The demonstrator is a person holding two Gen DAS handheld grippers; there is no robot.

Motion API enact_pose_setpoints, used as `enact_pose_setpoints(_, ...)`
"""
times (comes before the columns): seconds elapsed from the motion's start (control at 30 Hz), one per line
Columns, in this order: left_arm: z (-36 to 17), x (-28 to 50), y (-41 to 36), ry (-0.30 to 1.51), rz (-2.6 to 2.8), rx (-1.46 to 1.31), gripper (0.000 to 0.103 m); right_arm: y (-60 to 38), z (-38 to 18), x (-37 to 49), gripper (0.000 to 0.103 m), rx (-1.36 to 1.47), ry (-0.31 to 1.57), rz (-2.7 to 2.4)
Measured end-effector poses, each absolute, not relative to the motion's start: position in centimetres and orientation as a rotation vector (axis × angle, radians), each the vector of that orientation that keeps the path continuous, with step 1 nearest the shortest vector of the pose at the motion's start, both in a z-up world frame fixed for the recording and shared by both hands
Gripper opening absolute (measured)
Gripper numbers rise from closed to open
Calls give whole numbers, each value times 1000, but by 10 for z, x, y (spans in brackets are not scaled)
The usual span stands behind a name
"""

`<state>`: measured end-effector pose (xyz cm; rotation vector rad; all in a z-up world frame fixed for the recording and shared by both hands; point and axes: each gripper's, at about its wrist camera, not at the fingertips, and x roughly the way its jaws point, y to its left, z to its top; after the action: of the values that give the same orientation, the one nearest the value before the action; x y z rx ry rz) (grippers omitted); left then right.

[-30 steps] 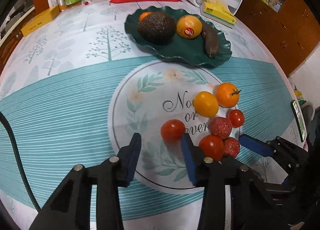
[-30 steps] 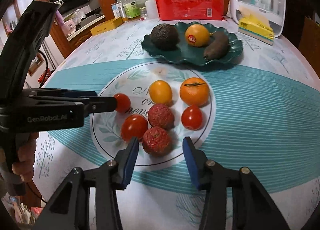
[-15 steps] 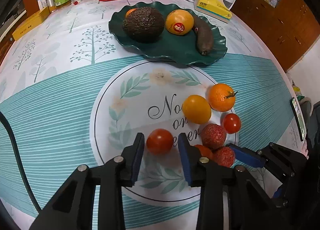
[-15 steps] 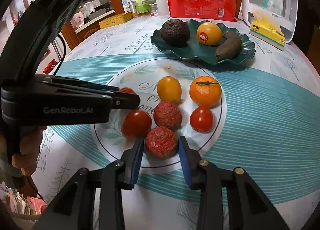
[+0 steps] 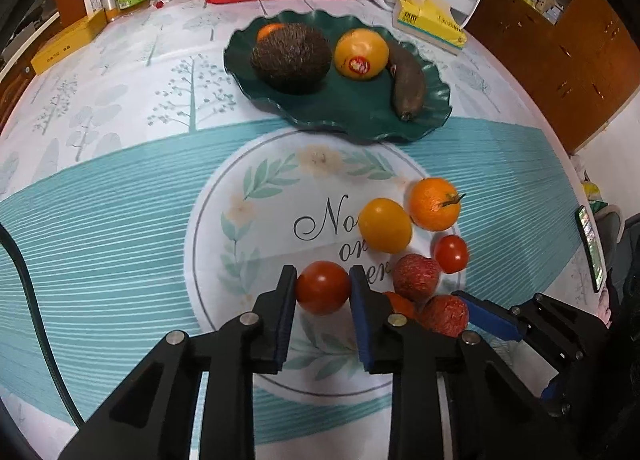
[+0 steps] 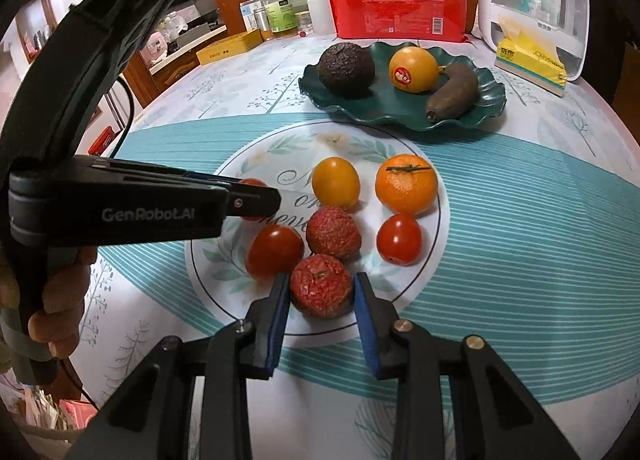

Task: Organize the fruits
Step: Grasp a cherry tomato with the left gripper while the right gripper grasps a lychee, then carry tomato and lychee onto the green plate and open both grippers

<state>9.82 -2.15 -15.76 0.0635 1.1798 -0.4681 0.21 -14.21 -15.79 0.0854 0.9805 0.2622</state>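
Note:
Several small fruits lie on the printed circle of the tablecloth (image 5: 224,188). My left gripper (image 5: 323,280) is shut on a red tomato (image 5: 323,289), pads pressed on both of its sides; in the right wrist view its fingers (image 6: 256,200) hide most of that tomato (image 6: 251,182). My right gripper (image 6: 321,280) is shut on a rough red lychee (image 6: 320,290), still on the cloth. Beside it lie a second lychee (image 6: 334,232), two tomatoes (image 6: 274,250) (image 6: 399,238), a yellow fruit (image 6: 335,182) and a mandarin (image 6: 406,184).
A dark green wavy plate (image 6: 472,116) behind the circle holds an avocado (image 6: 346,68), a stickered orange (image 6: 413,68) and a brown long fruit (image 6: 454,92). A red package (image 6: 400,8), tissue box (image 6: 532,60), bottles and a yellow box (image 6: 228,48) line the far edge. A hand (image 6: 60,300) grips the left tool.
Both grippers' jaws have closed: the left slid forward around the tomato and clamped it, the right closed in on the near lychee. The fruits have stayed where they were.

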Motion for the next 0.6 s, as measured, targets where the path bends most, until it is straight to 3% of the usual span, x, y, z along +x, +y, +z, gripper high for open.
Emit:
enact_pose_setpoints(0.3, -78, 92, -11, 1093, -462, 96, 25, -156, -102, 3, 32, 117, 932, 228)
enact_pose_setpoints(0.6, 24, 112, -18, 925, -455, 147, 25, -193, 0, 41, 32, 116, 833, 137)
